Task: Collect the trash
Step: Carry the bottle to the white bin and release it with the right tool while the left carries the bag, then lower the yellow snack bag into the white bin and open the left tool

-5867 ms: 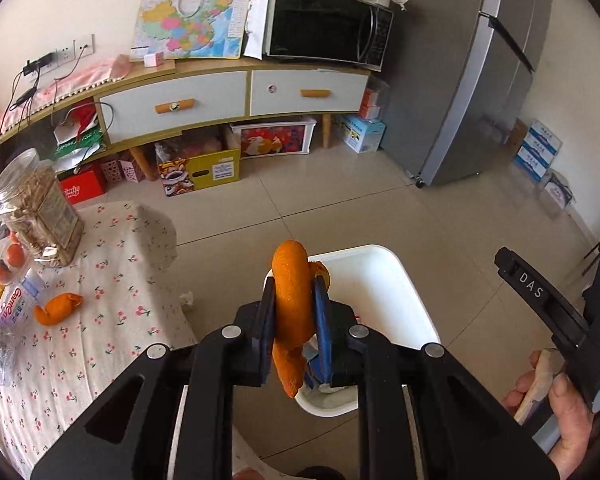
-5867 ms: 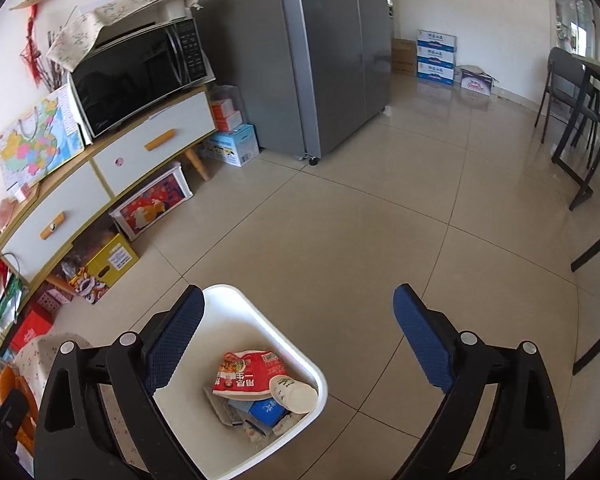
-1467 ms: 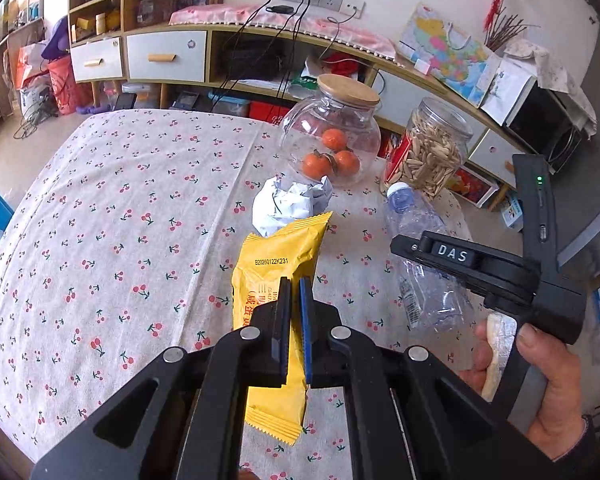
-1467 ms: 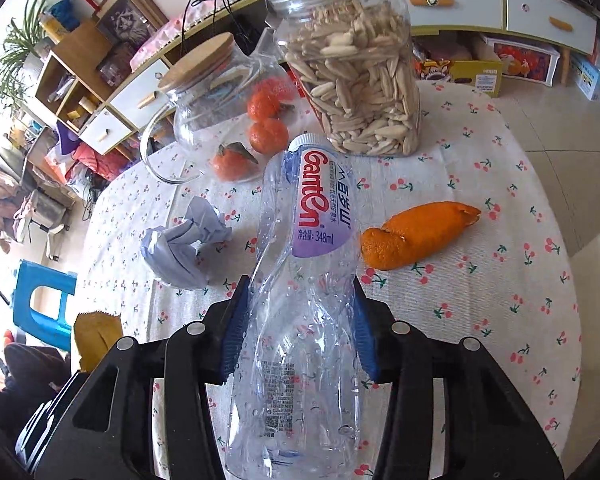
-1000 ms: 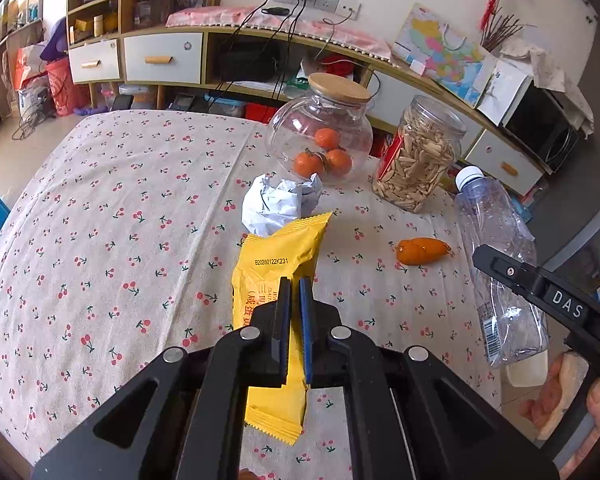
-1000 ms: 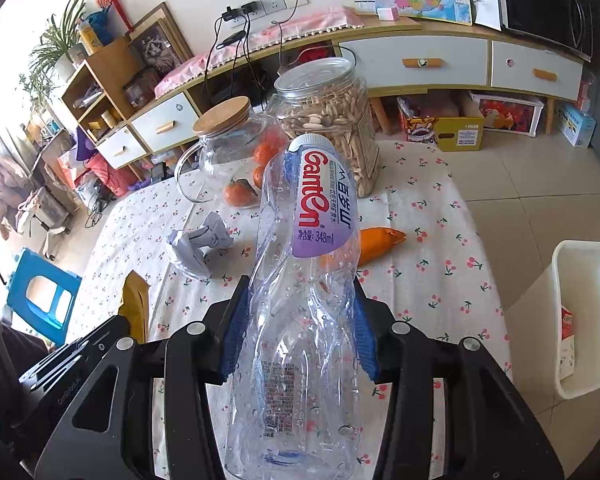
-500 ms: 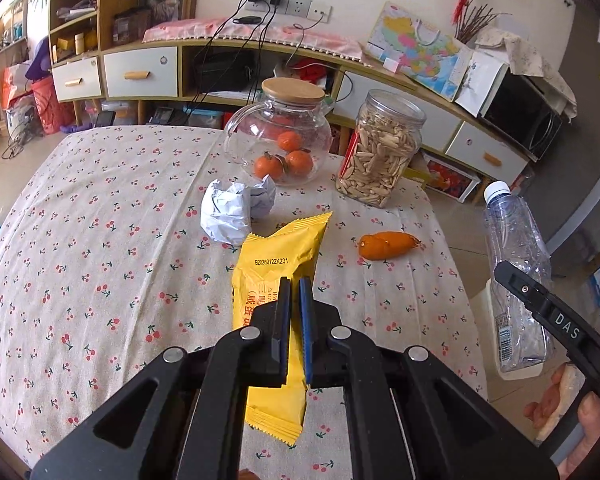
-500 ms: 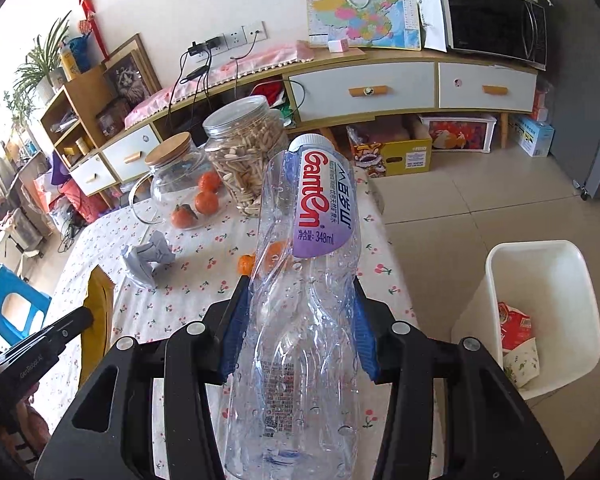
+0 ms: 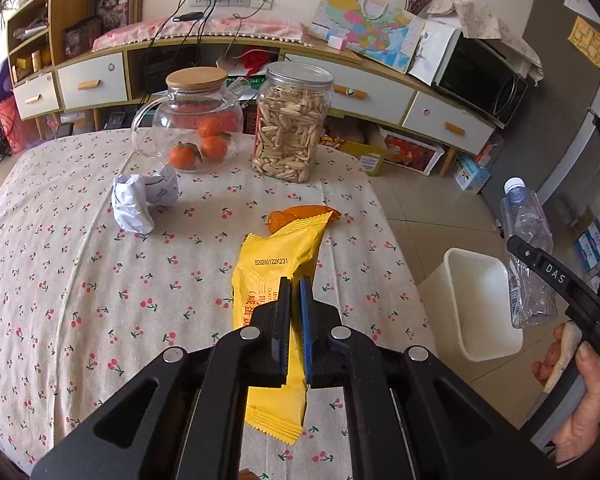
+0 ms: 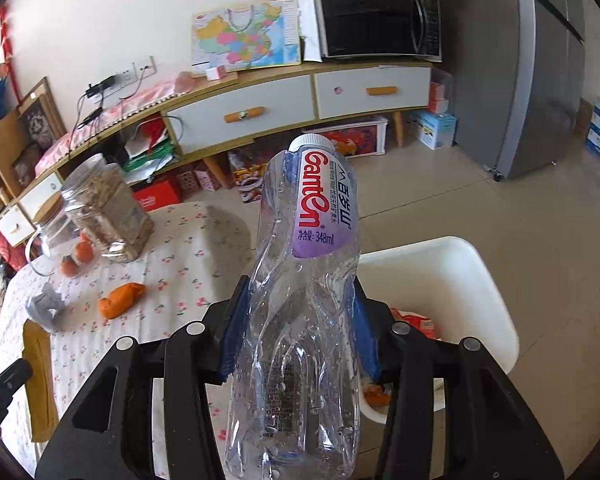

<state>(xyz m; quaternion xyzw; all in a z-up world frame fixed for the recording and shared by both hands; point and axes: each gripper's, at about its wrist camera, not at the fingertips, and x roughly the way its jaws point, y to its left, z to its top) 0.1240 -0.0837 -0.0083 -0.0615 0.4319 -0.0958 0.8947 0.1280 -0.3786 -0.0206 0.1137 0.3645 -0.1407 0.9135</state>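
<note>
A round desk point(image 9: 80, 240) under a cherry-print cloth stands on a tiled floor in a cluttered room, with a long sideboard and a microwave along the far wall.

Nearest in the left wrist view, the left gripper point(image 9: 294, 320) has its fingers closed almost together on a yellow snack wrapper point(image 9: 278, 264), which hangs through them above the cloth. Beyond the wrapper's top edge, toward 12 o'clock, an orange peel point(image 9: 300, 212) lies on the desk, partly hidden. At 10 o'clock sits a crumpled paper ball point(image 9: 142, 200); farther back stand a glass jar of oranges point(image 9: 192, 128) and, just beside it, a jar of seeds point(image 9: 292, 128).

At 3 o'clock, off the desk's edge, a white trash bin point(image 9: 452, 280) stands on the floor.

In the right wrist view the right gripper point(image 10: 300, 320) has its fingers partly open and pressed against both sides of a crushed clear water bottle point(image 10: 300, 340), cap pointing away. The bottle seems to hang over the bin's near rim, with wrappers showing inside.
</note>
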